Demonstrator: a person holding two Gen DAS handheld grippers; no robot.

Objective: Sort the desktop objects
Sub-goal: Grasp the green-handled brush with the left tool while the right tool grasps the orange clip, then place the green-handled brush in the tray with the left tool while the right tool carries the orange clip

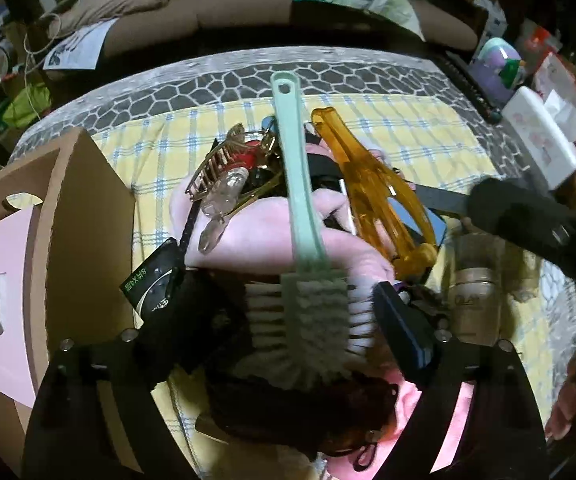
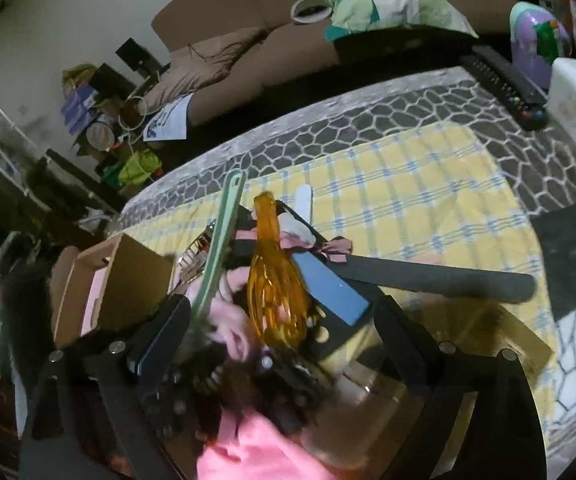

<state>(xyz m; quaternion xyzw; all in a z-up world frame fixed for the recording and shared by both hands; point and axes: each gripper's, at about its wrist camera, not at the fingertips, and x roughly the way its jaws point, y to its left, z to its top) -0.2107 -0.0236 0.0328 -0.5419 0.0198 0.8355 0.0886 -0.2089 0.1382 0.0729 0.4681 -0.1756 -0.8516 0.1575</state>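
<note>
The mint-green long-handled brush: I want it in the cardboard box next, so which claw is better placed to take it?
Left. The mint-green long-handled brush has its bristle head between the left claw fingers, and the brown cardboard box sits just to its left. The right claw faces the orange plastic piece.

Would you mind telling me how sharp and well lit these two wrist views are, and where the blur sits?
Left wrist view: dim indoor light, dark fisheye corners, the green brush fairly sharp, the right tool's black body at the right edge smeared. Right wrist view: softer overall, the pile near the right tool motion-blurred, the yellow checked cloth and the table edge bowed by the lens.
</note>
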